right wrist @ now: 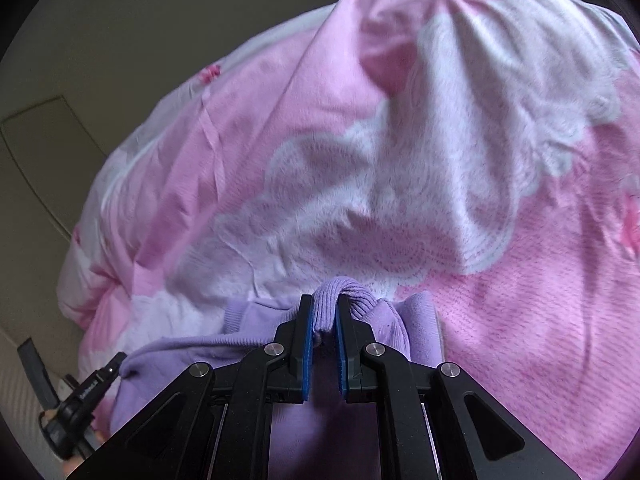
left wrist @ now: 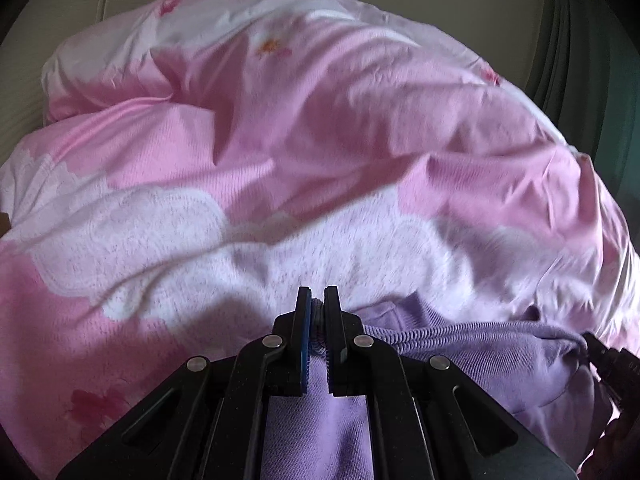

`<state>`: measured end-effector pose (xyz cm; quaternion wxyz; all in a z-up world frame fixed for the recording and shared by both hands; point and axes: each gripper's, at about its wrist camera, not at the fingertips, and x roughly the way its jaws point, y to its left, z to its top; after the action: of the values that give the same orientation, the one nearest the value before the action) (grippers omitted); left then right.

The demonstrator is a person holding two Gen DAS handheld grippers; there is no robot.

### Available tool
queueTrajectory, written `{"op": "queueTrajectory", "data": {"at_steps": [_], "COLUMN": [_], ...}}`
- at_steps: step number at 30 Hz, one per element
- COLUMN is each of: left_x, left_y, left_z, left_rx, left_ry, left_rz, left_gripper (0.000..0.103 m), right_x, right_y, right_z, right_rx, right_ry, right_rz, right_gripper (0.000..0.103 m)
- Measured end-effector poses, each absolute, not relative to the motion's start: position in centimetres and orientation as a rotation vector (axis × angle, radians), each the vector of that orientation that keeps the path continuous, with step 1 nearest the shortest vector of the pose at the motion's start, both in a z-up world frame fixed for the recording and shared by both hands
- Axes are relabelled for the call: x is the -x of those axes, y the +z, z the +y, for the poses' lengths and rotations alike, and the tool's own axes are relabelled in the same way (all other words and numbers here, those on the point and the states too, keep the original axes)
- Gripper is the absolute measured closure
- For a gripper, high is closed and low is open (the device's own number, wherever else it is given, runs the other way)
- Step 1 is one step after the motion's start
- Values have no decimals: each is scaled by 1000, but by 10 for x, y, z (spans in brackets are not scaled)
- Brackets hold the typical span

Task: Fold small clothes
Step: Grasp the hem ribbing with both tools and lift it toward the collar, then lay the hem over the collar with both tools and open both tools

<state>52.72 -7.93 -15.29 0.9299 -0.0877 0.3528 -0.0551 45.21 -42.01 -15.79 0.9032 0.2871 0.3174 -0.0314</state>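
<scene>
A small lilac knit garment with a ribbed edge hangs between my two grippers over a pink and white bed cover. My left gripper is shut on the ribbed edge at one end. My right gripper is shut on a bunched ribbed part of the same garment. In the left wrist view the right gripper shows at the right edge, pinching the cloth. In the right wrist view the left gripper shows at the lower left. The garment's lower part hangs out of sight below the fingers.
The rumpled pink and white cover fills most of both views, with raised folds. A pale wall lies behind it. A dark green curtain hangs at the far right of the left wrist view.
</scene>
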Motion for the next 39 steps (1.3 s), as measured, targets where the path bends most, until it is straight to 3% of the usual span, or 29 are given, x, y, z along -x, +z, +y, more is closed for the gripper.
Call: {"op": "queueTrajectory", "data": {"at_steps": [1,5,7,9,11,18,21,26,27,28,29,30,34,39], "left_x": [-526,-512,-504,-494,-488,-494,-497,-501,-502,-502,-501,-500,-499,-503], "left_y": [-152,-138,-130,-124,-120,-140,-154,-162,-162,-163,-164,-164,-164,-157], "left_z": [-79,-77,-76,-74,-70,-63,-67,-71,-73,-75,-79,-81,-85,-81], "left_rx": [175,142,115,87,74,57,59,73,66,51,21,4,-11,9], "left_ry": [-114,-118,-120,-121,-129,-197,-213,-217,-217,-215,-202,-193,-167,-134], "left_rz": [718,688,675,665,667,822,879,904,902,899,889,881,849,815], "left_gripper": [93,72,68,64,58,57,50,49,49,57,75,80,89,90], "right_x": [-454,-453,-448,-441,-429,-418,-427,-441,-445,-450,-454,-458,-456,-445], "right_y": [-159,-151,-143,-134,-122,-105,-117,-132,-135,-139,-143,-148,-157,-145], "right_z": [-418,-409,-406,-405,-403,-383,-374,-380,-382,-385,-388,-389,-394,-405], "right_rx": [-580,-519,-489,-455,-401,-117,-32,-40,-47,-63,-77,-85,-108,-146], "right_ry": [-60,-55,-57,-88,-118,-157,-131,-111,-109,-105,-99,-93,-93,-155], "right_rz": [662,665,657,637,596,598,653,713,727,753,770,792,775,685], "right_gripper": [92,83,70,38,35,36,36,36,40,45,62,79,87,90]}}
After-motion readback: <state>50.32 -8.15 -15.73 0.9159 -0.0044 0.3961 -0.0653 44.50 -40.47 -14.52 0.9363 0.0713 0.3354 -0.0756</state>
